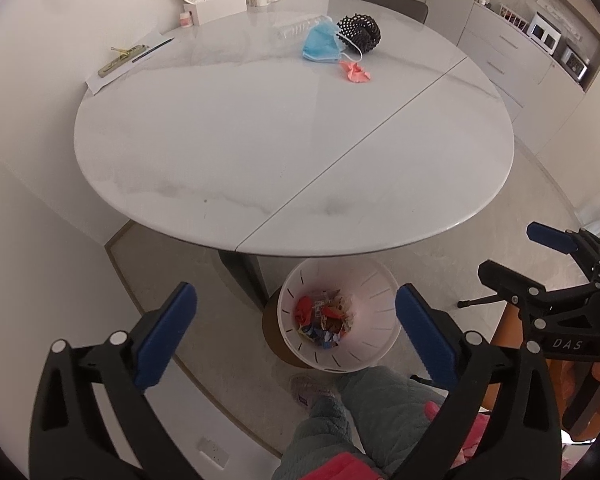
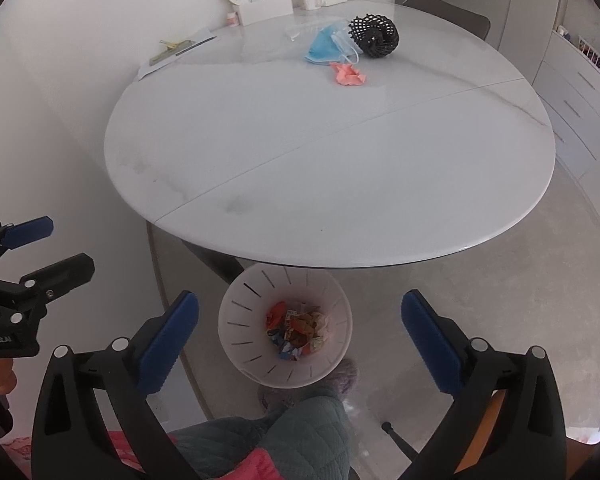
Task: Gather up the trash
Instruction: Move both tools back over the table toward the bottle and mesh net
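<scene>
Your left gripper (image 1: 296, 334) has its blue fingers (image 1: 166, 334) wide apart and they hold nothing. Your right gripper (image 2: 300, 338) is the same: fingers (image 2: 168, 336) spread wide, nothing between them. Both hang above the floor at the near edge of the round white tabletop (image 1: 260, 140).

The trash lies together near the far edge of the tabletop: a blue face mask (image 1: 320, 45), a black foam net (image 1: 360, 32) touching the mask on its right side, and a crumpled pink paper (image 1: 355, 72) just beside the mask, toward you.

The white trash bin (image 1: 374, 344) stands on the floor, partly under the near edge of the tabletop. Colourful wrappers (image 1: 326, 320) lie at its bottom.

At the far left edge lie a sheet of paper (image 1: 100, 80) and a pen (image 1: 152, 50).
</scene>
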{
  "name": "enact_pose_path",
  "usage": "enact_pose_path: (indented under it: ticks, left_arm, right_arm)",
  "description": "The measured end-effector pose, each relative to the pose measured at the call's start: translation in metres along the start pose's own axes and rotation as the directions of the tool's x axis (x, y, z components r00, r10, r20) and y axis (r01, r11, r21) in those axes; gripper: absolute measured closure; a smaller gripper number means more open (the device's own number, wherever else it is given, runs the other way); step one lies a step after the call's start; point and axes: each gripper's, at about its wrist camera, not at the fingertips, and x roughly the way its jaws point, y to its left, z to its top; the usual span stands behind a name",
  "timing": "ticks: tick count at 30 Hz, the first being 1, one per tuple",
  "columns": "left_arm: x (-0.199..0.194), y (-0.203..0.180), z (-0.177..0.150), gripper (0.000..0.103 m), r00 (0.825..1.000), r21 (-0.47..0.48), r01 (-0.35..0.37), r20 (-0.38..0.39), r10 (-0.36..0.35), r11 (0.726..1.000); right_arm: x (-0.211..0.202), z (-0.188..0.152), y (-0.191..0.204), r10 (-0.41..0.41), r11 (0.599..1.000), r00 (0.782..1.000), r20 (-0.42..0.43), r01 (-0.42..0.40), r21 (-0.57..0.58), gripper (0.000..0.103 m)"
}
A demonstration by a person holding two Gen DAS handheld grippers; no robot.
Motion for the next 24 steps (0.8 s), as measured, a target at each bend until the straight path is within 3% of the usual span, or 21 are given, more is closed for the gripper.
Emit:
enact_pose_path:
  ticks: [11,17,24]
  left_arm:
    - [0.015,-0.008,0.061,0.008,1.000,-0.018,-0.001,0.011,0.001,1.000]
    - [0.021,-0.013,0.103,0.008,0.998,-0.023,-0.052,0.024,0.052,0.998]
    - [0.050,-0.002,0.157,0.008,1.000,0.038,0.003,0.004,-0.003,0.999]
  right_arm:
    - [0.020,0.043,-0.033,0.026,0.999,1.000,0.004,-0.026,0.025,0.002]
    - [0.032,0.087,-0.050,0.048,0.999,0.998,0.037,-0.048,0.000,0.002]
    - [0.052,0.129,-0.058,0.011,0.998,0.998,0.066,-0.016,0.064,0.002]
